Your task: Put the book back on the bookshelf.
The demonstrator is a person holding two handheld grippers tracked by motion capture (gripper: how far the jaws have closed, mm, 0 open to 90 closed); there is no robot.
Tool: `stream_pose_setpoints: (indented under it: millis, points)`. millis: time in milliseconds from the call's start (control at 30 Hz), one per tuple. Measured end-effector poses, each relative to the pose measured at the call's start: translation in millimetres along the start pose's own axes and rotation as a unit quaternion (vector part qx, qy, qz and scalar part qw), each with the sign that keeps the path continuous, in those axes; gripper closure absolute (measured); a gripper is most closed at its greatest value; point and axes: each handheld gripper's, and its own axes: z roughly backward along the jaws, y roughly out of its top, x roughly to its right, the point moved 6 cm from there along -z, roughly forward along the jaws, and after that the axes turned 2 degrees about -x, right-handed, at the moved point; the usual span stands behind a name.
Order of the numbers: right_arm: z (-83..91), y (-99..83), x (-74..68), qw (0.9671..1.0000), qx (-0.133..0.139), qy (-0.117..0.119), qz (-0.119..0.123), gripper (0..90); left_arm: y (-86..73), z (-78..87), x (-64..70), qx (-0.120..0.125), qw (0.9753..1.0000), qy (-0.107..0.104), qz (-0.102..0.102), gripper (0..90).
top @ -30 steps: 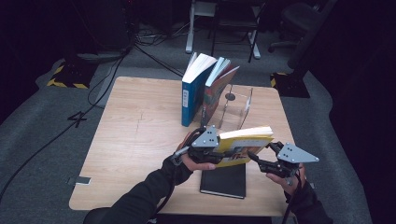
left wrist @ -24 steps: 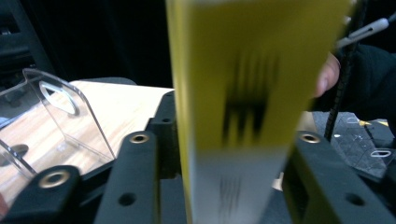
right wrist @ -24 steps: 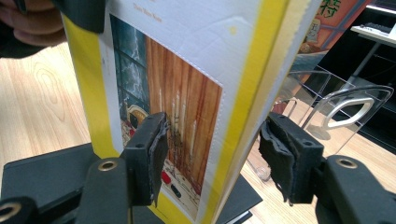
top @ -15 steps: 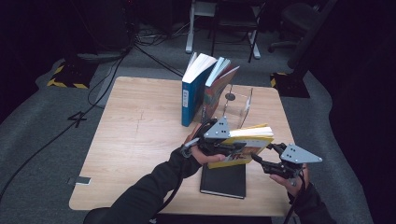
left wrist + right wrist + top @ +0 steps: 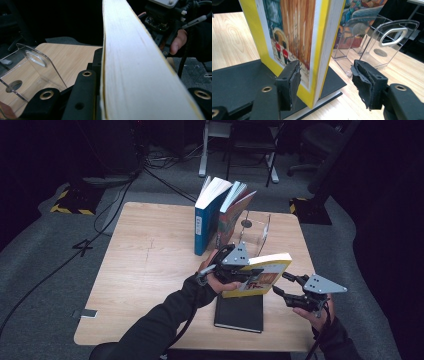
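1. Jaws of the left gripper are clamped on the yellow book, which it holds on edge above the black book, its pale page block turned upward.
2. In the left gripper view the page block runs up between the two black jaws, pressed on both sides.
3. The right gripper sits just beside the yellow book's right end, jaws apart; in the right gripper view its pads straddle the book's lower corner, the left pad almost against the cover, the right pad clear of the pages.
4. The black book lies flat near the near edge of the tabletop, right of centre.
5. A clear plastic stand sits behind the yellow book, towards the far right corner.
6. A blue book and a colourful book stand upright, leaning together, beside the stand at the far edge.
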Motion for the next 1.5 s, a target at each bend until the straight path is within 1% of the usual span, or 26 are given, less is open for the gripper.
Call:
stream_pose_setpoints:
  millis: [33, 167, 200, 300, 400, 433, 467, 600, 633, 667, 700, 733, 767, 800, 900, 933, 1000, 1067, 1100, 1167, 1300, 1333, 1367, 1400, 1467, 1500]
  points:
    - [-0.5, -1.8, 0.1, 1.0, -0.004, 0.001, 0.003, 40.1, 0.1, -0.3, -0.6, 0.001, 1.0, 0.001, 0.005, 74.9]
    - [-0.2, -4.1, -0.1, 0.9999, -0.009, 0.005, 0.002, 40.1, 1.1, -1.4, -3.5, -0.003, 0.9999, 0.013, 0.007, 74.9]
    - [0.0, -5.1, 0.3, 0.9999, -0.01, 0.004, 0.001, 40.1, 1.3, -1.5, -3.7, -0.003, 0.9998, 0.014, 0.01, 74.9]
    - [0.7, -7.9, 0.5, 0.9999, -0.014, 0.006, -0.004, 40.1, 1.8, -1.2, -3.1, -0.005, 0.9999, 0.01, 0.009, 74.9]
    - [1.2, -10.8, 1.5, 0.9998, -0.017, 0.007, -0.006, 40.1, 3.7, -0.9, -3.5, -0.005, 0.9997, 0.023, 0.003, 74.9]
    - [1.2, -10.8, 1.5, 0.9998, -0.017, 0.007, -0.006, 40.1, 3.7, -0.9, -3.5, -0.005, 0.9997, 0.023, 0.003, 74.9]
    - [1.4, -11.9, 1.8, 0.9998, -0.019, 0.008, -0.009, 40.1, 4.5, 0.1, -4.9, -0.005, 0.9995, 0.032, 0.0, 74.9]
    - [2.1, -14.0, 3.0, 0.9997, -0.02, 0.007, -0.009, 40.1, 10.5, 11.6, -17.5, 0.017, 0.9982, 0.057, 0.014, 75.0]
    - [2.6, -14.5, 3.5, 0.9997, -0.019, 0.007, -0.013, 40.1, 11.9, 14.5, -20.3, 0.02, 0.9978, 0.062, 0.016, 75.0]
    - [2.8, -14.8, 3.8, 0.9997, -0.02, 0.007, -0.015, 40.1, 14.6, 19.9, -25.4, 0.026, 0.9966, 0.076, 0.017, 74.9]
    - [3.0, -15.3, 4.7, 0.9997, -0.019, 0.005, -0.013, 40.1, 15.9, 22.4, -27.9, 0.027, 0.9959, 0.084, 0.018, 74.9]
    - [3.1, -15.5, 4.9, 0.9997, -0.02, 0.005, -0.014, 40.1, 17.7, 26.5, -32.5, 0.028, 0.9945, 0.099, 0.016, 74.9]
    - [2.9, -15.6, 5.5, 0.9997, -0.018, 0.005, -0.017, 40.1, 18.5, 28.9, -35.6, 0.029, 0.9935, 0.108, 0.018, 75.0]
    - [2.9, -16.0, 5.8, 0.9997, -0.019, 0.005, -0.017, 40.1, 19.5, 33.3, -42.5, 0.033, 0.9912, 0.126, 0.023, 75.0]
    - [1.5, -17.3, 5.5, 0.9996, -0.021, 0.004, -0.018, 40.1, 19.7, 40.8, -57.0, 0.036, 0.9859, 0.16, 0.033, 75.0]
    - [1.5, -17.3, 5.5, 0.9996, -0.021, 0.004, -0.018, 40.1, 19.7, 40.8, -57.0, 0.036, 0.9859, 0.16, 0.033, 75.0]
    - [0.3, -18.2, 5.3, 0.9996, -0.023, 0.005, -0.017, 40.1, 19.1, 44.3, -65.9, 0.035, 0.9826, 0.179, 0.037, 75.0]
    - [-0.8, -19.4, 5.1, 0.9995, -0.026, 0.006, -0.016, 40.1, 18.2, 47.2, -73.9, 0.04, 0.9794, 0.192, 0.049, 75.0]
    - [-1.3, -20.2, 4.8, 0.9994, -0.028, 0.005, -0.017, 40.1, 17.7, 47.7, -76.1, 0.041, 0.9783, 0.196, 0.054, 75.0]
    - [-2.2, -21.0, 5.2, 0.9994, -0.029, 0.006, -0.017, 40.1, 16.9, 48.8, -82.5, 0.041, 0.9749, 0.211, 0.059, 75.0]
    - [-3.3, -22.3, 5.0, 0.9993, -0.031, 0.006, -0.018, 40.1, 17.7, 49.6, -91.3, 0.04, 0.9704, 0.228, 0.068, 74.9]
    - [-3.9, -22.7, 4.6, 0.9993, -0.033, 0.007, -0.018, 40.1, 18.6, 50.2, -93.3, 0.041, 0.9698, 0.23, 0.07, 74.9]
    - [-4.4, -23.2, 4.1, 0.9992, -0.035, 0.008, -0.019, 40.1, 19.7, 50.7, -95.5, 0.044, 0.9686, 0.233, 0.074, 75.0]
    - [-5.3, -23.6, 3.8, 0.9992, -0.036, 0.008, -0.017, 40.1, 20.5, 51.1, -97.0, 0.041, 0.9667, 0.242, 0.073, 75.0]
    - [-6.3, -24.3, 2.5, 0.9991, -0.039, 0.01, -0.016, 40.1, 21.9, 53.3, -99.1, 0.046, 0.9654, 0.246, 0.075, 75.0]
    - [-6.3, -24.3, 2.5, 0.9991, -0.039, 0.01, -0.016, 40.1, 21.9, 53.3, -99.1, 0.046, 0.9654, 0.246, 0.075, 75.0]
